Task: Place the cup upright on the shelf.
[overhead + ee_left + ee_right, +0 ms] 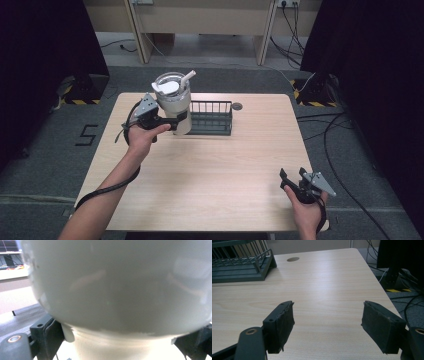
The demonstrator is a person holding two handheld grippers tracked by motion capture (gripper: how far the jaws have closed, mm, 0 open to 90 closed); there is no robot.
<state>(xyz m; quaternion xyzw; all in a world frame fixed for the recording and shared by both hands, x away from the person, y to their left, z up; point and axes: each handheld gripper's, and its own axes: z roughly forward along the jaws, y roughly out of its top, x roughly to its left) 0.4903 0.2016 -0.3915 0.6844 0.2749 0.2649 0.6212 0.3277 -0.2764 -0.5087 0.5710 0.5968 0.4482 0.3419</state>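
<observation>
High view: left gripper (176,121) clamped on tumbler (176,102) at table's (215,170) 11 o'clock; right gripper (291,175) jaws apart, 5 o'clock.

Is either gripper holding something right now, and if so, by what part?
The left gripper clamps the lower body of the cream tumbler, one jaw on each side. The right gripper is open and holds nothing.

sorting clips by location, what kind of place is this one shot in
Probably a lab or recording studio, not a home: a lone wooden table on grey carpet, black curtains on both sides, loose cables on the floor and hazard-striped stand feet.
</observation>
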